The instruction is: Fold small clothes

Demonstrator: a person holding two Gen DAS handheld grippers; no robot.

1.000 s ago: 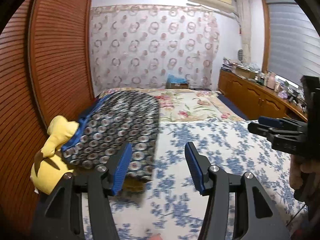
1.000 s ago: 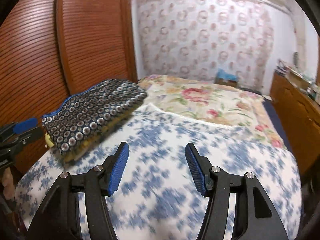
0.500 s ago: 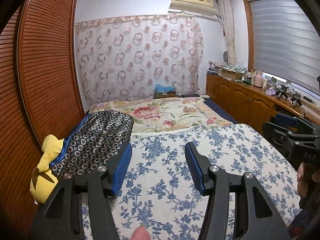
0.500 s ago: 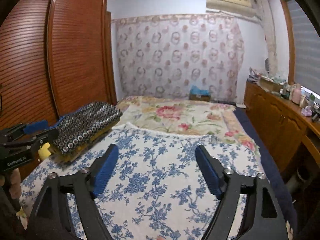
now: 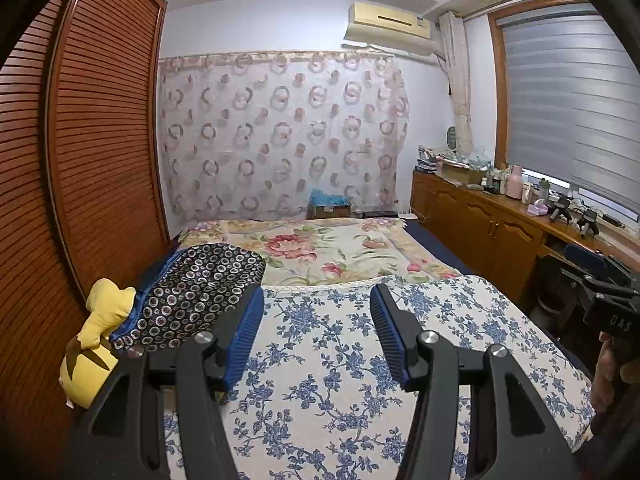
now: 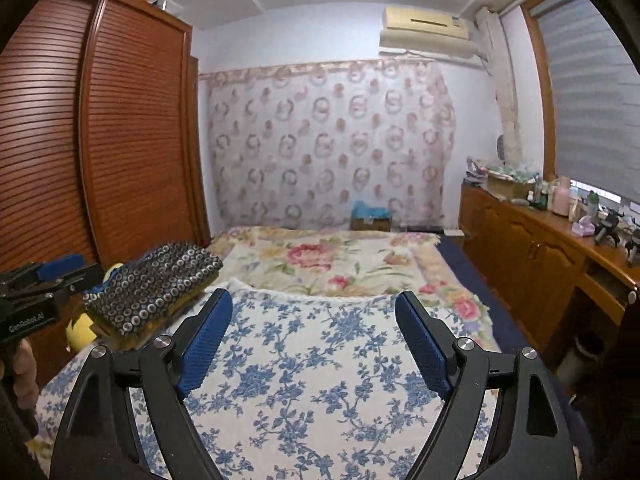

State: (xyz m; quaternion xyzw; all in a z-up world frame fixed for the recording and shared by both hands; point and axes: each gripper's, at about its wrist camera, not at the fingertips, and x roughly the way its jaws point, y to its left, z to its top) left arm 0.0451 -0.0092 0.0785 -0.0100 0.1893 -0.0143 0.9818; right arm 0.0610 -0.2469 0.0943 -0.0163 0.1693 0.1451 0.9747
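Garment: dark ring-print cloth [image 5: 196, 288], blue-edged, lying folded flat at the left edge of the bed by the wardrobe; also in right view [image 6: 154, 284]. Looks like a finished fold set aside, judged from its flat, squared shape.
Under garment: yellowish layer just visible beneath it in the right view; whether cloth or cushion, cannot tell.
Plush: yellow toy [image 5: 94, 344] touching the garment's near-left corner, wedged against the wardrobe.
Work surface: blue-floral sheet [image 5: 340, 360] spread over the near half of the bed; no loose clothes visible on it in either view.
Farther bed: rose-print cover [image 5: 320, 248] beyond the sheet, nothing on it.
Left gripper [image 5: 316, 320]: raised above the sheet, pointing down the bed; fingers parted moderately, nothing between them. Its body shows at the left edge of the right view.
Right gripper [image 6: 312, 332]: raised likewise, well apart from the garment; fingers spread wide, empty. Also seen at the right edge of the left view [image 5: 600, 296], held by a hand.
Reason for pose: both tools lifted off the cloth and level, probably a rest between items or the end of the job.
Surroundings: louvred wardrobe [image 5: 80, 160] on the left, ring-print curtain [image 5: 280, 140] at the far wall, cluttered wooden cabinet [image 5: 480, 220] on the right under the blind.
Next need: another garment, if any; none in view.
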